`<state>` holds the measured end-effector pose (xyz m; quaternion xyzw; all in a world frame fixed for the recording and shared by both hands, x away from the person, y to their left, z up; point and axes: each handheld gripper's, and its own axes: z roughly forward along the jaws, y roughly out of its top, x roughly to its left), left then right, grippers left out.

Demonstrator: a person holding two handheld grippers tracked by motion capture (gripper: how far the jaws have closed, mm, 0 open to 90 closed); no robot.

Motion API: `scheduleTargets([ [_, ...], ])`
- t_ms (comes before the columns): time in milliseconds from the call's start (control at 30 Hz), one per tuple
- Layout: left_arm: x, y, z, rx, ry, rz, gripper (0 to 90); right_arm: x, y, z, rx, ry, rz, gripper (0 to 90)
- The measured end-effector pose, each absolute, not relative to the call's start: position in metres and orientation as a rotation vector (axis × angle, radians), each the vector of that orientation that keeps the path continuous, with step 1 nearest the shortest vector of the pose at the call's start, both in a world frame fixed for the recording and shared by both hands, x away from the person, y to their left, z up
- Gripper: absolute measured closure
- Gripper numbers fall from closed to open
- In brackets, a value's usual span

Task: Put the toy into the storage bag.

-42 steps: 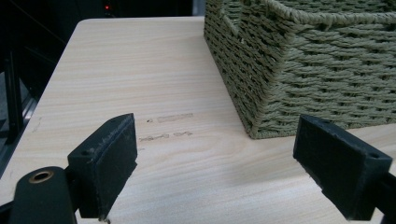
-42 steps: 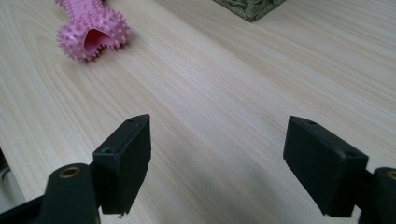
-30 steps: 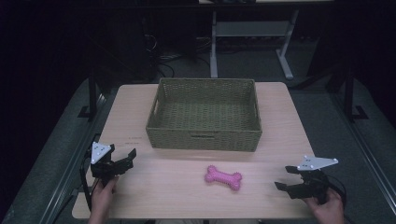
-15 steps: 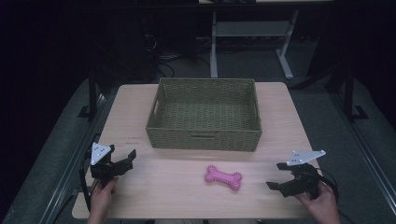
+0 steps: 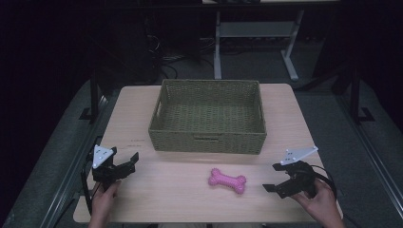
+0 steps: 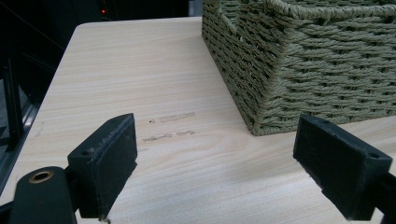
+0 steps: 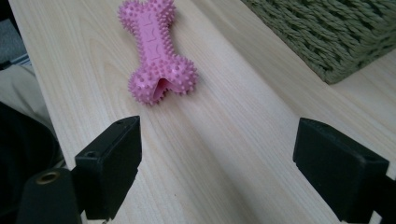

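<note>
A pink spiky bone toy lies flat on the wooden table, in front of the woven basket. My right gripper is to the right of the bone, pointing at it and apart from it. Its jaws have just been opening and stand open with nothing between them. In the right gripper view the bone lies ahead of the open gripper, a little left of centre. My left gripper is open near the table's front left; its own view shows bare wood between the jaws.
The olive woven basket fills the middle back of the table, and its corner is near the right gripper's far side. Faint pencil marks lie on the wood ahead of the left gripper. Table edges drop to dark floor on both sides.
The right gripper has moved left toward the bone and risen slightly, with its jaws spreading wider. The left gripper and the bone have stayed put.
</note>
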<state>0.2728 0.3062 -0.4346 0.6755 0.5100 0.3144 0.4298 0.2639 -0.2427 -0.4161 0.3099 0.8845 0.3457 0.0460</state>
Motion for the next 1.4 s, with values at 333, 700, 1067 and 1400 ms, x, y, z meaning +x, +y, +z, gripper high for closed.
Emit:
scheduleTargets([
  [333,0.273,0.307,-0.434,1.687,1.266,0.789,12.9,0.271,-0.223,-0.408,0.850,2.764,1.013,15.2],
  [700,0.273,0.308,-0.434,1.683,1.271,0.788,12.9,0.281,-0.197,-0.399,0.747,2.829,0.963,15.9],
  [1067,0.273,0.309,-0.434,1.676,1.273,0.785,13.0,0.291,-0.165,-0.393,0.616,2.885,0.904,20.6],
  [1400,0.273,0.310,-0.434,1.679,1.277,0.784,12.9,0.300,-0.135,-0.404,0.536,2.947,0.834,25.5],
])
